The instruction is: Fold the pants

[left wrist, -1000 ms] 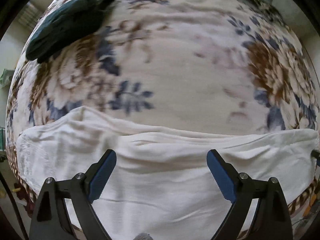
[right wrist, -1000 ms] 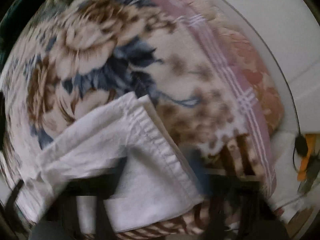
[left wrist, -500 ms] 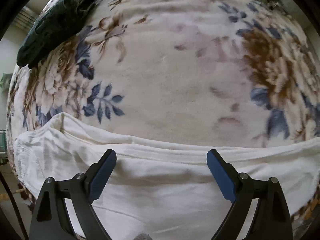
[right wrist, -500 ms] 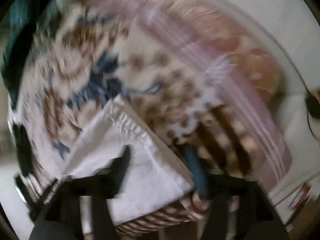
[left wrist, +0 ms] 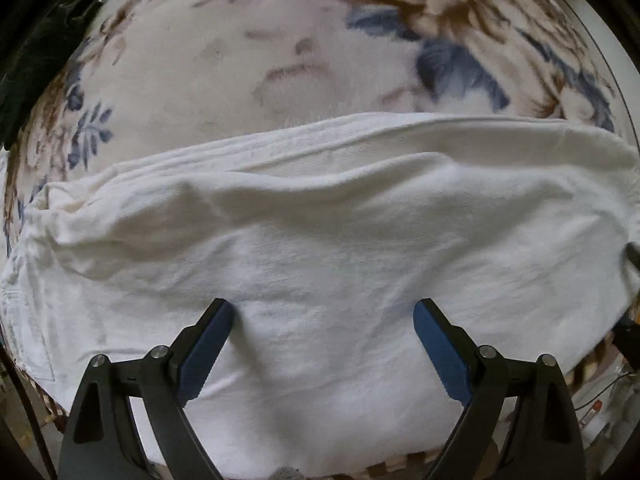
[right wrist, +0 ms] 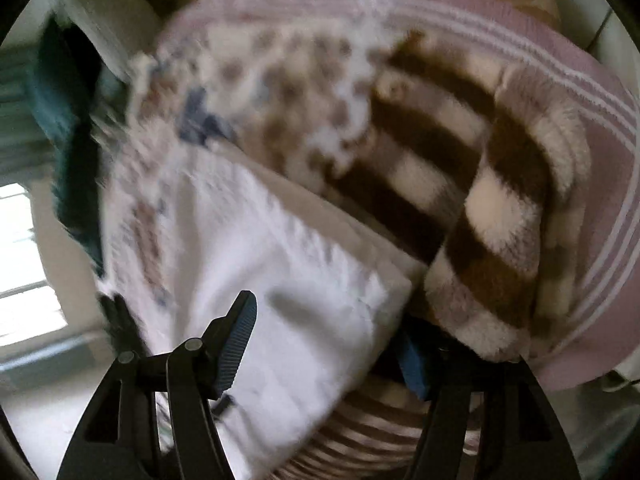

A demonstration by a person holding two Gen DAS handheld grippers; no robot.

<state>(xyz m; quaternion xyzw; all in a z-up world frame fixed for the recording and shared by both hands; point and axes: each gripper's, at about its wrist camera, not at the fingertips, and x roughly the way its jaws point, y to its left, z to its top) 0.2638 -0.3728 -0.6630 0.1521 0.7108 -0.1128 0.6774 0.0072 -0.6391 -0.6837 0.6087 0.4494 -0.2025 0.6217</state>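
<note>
White pants (left wrist: 320, 240) lie folded lengthwise across a floral blanket (left wrist: 260, 60). My left gripper (left wrist: 322, 320) is open, its blue-padded fingers spread just above the pants' middle. In the right wrist view the pants' end (right wrist: 288, 288) lies at the bed edge, blurred. My right gripper (right wrist: 328, 340) is open over that end, with the cloth between its spread fingers; its right finger is partly hidden behind the cloth.
A dark green garment (left wrist: 36, 52) lies at the far left of the bed. A brown and white striped fleece blanket (right wrist: 492, 208) and a pink striped sheet (right wrist: 592, 160) hang at the bed edge to the right. A window (right wrist: 20, 260) is at the left.
My left gripper has moved forward and lower over the pants, which now fill more of the view. My right gripper has swung to the right and down toward the pants' end at the bed edge.
</note>
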